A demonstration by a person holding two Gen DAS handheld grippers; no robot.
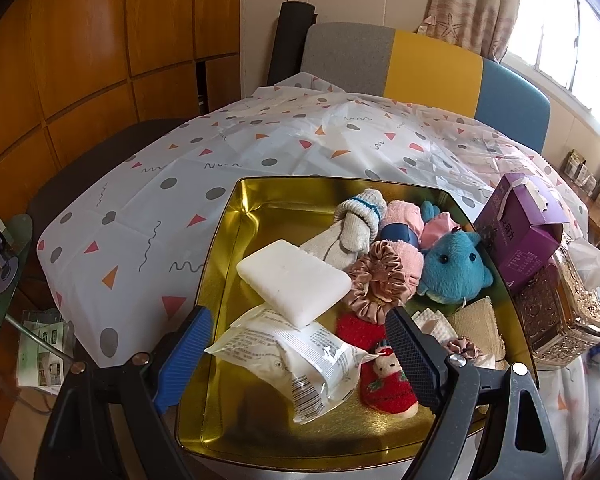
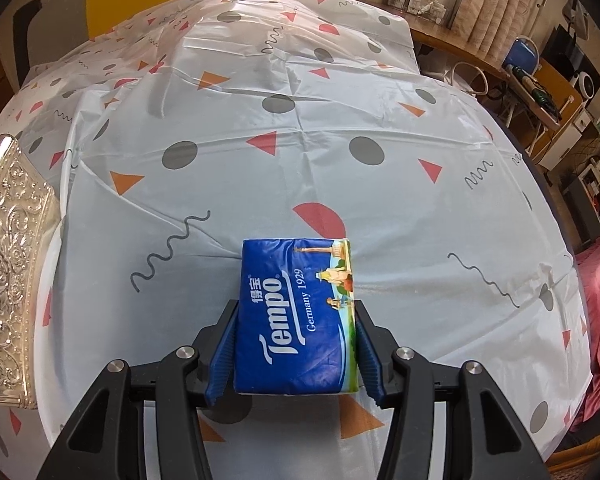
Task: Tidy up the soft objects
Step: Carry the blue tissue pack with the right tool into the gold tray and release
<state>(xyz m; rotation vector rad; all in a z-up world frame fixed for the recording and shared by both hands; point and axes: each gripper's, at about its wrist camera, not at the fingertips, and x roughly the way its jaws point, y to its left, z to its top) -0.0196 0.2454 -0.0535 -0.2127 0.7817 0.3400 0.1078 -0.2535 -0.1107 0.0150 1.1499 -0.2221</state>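
A patterned tablecloth (image 2: 340, 128) is covering the whole table in both views, its far edge running out of sight under a grey, yellow and blue chair back (image 1: 420, 64) at 12 o'clock in the left wrist view. A gold tray (image 1: 236, 216) is sitting on it in that view, its near rim being cut off by the left gripper (image 1: 296, 344), whose jaws are standing wide apart over the tray with nothing between them. Inside the tray, a white foam block (image 1: 294, 282) is lying at 11 o'clock from the jaw gap, overlapping a clear plastic packet (image 1: 296, 356) that is resting right between the two fingers without touching either. A blue plush toy (image 1: 454, 268) is sitting at 1 o'clock, a cream knitted sock (image 1: 348, 232) at 12 o'clock, a pink scrunchie (image 1: 374, 280) just ahead of the right finger, and a red slipper (image 1: 386, 384) is being partly hidden by that finger. An ornate metal tissue box (image 1: 556, 312) and a purple carton (image 1: 524, 232) are standing beside the tray at 2 o'clock, the carton's print being too small to read. In the right wrist view, the right gripper (image 2: 296, 344) is clamping a blue Tempo tissue pack (image 2: 296, 316) by its two long sides, the pack pointing toward 12 o'clock above the cloth; its underside is hidden, so whether it is touching the cloth is unclear.
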